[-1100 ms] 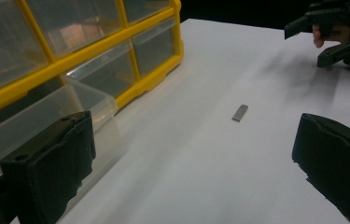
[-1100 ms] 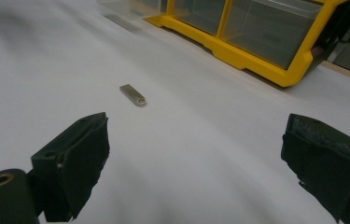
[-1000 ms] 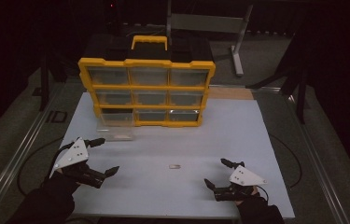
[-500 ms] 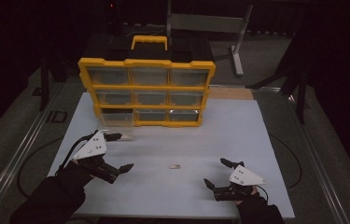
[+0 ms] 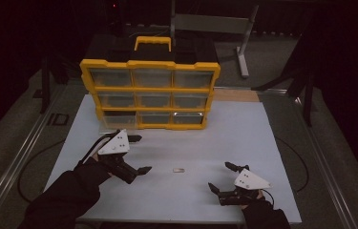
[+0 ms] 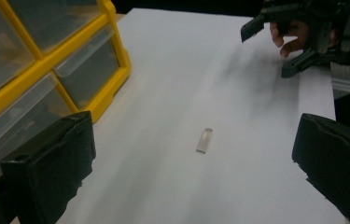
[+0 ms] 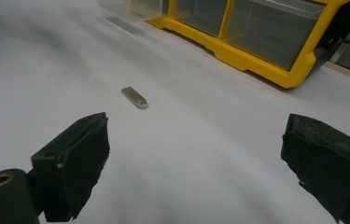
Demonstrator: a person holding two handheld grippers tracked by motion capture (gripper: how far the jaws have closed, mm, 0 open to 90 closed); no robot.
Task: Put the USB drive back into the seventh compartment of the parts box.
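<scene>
**Two open grippers, a small metal stick between them**

A yellow organiser (image 5: pixel 150 93) with clear drawers stands upright at the back of a white table (image 5: pixel 243 138), its black handle-topped case behind it. One clear drawer (image 5: pixel 112 125) lies pulled out on the table at the organiser's lower left corner.

A small flat metal stick (image 5: pixel 179 170), silver and like a USB drive, lies on bare table near the front, well apart from the organiser. In the left gripper view it (image 6: pixel 204 140) sits ahead of the jaws, closer to neither; in the right gripper view it (image 7: pixel 134 97) lies farther off, towards the left jaw.

The left gripper (image 5: pixel 137 153) hangs over the table to the left of the stick, jaws spread wide, holding nothing. The right gripper (image 5: pixel 223 177) sits low near the front right, jaws also apart and empty; it (image 6: pixel 275 44) shows far off in the left gripper view, a hand behind it.

The stick touches neither gripper.
</scene>
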